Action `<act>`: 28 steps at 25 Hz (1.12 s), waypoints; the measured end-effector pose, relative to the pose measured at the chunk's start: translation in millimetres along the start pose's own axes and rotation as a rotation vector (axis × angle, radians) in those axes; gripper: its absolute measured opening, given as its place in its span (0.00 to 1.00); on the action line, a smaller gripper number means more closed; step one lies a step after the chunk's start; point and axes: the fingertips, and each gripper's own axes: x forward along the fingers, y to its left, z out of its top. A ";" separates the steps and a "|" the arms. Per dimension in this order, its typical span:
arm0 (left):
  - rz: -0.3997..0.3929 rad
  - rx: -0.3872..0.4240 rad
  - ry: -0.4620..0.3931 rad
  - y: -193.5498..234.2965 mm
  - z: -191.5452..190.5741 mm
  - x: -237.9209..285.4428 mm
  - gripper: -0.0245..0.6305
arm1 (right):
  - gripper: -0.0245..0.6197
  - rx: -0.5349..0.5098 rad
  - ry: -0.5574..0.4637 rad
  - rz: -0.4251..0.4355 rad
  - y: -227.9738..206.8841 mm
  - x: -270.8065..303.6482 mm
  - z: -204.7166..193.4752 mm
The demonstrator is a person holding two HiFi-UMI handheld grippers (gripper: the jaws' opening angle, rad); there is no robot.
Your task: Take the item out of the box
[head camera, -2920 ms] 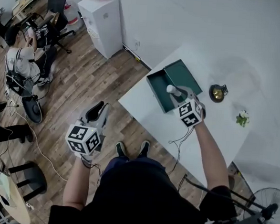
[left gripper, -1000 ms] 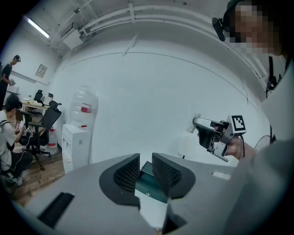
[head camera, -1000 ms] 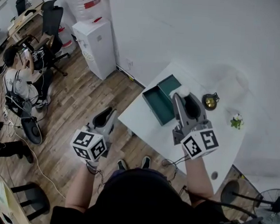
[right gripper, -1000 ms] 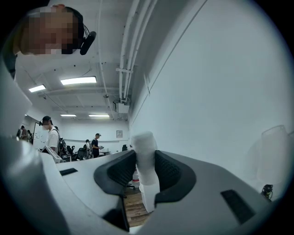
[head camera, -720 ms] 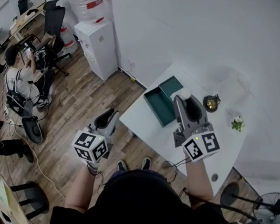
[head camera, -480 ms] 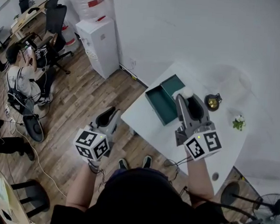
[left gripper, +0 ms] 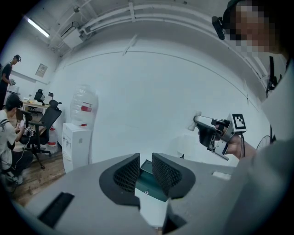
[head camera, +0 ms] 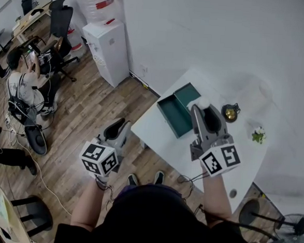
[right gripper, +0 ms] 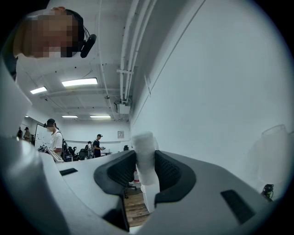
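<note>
The item point(right gripper: 146, 161) in your right gripper point(head camera: 201, 107) is plain white. That gripper and your left gripper point(head camera: 121, 124) are both pale grey, with black cross-hatched pads point(left gripper: 165, 173). Each carries a white cube point(head camera: 220, 160) printed with black square markers. Your box point(head camera: 174, 113) is dark teal-green inside and out, and it sits on a white table point(head camera: 158, 137). The floor point(head camera: 88, 106) is brown wood planking and the wall point(head camera: 200, 28) is white. On the table, the small ornament point(head camera: 229, 112) is black with a brass-gold centre, and the little plant point(head camera: 258, 134) is green and white.
</note>
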 end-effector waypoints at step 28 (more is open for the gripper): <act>-0.001 -0.008 0.006 0.8 -4.3 2.8 0.16 | 0.25 0.034 -0.004 0.000 -5.3 0.2 -1.9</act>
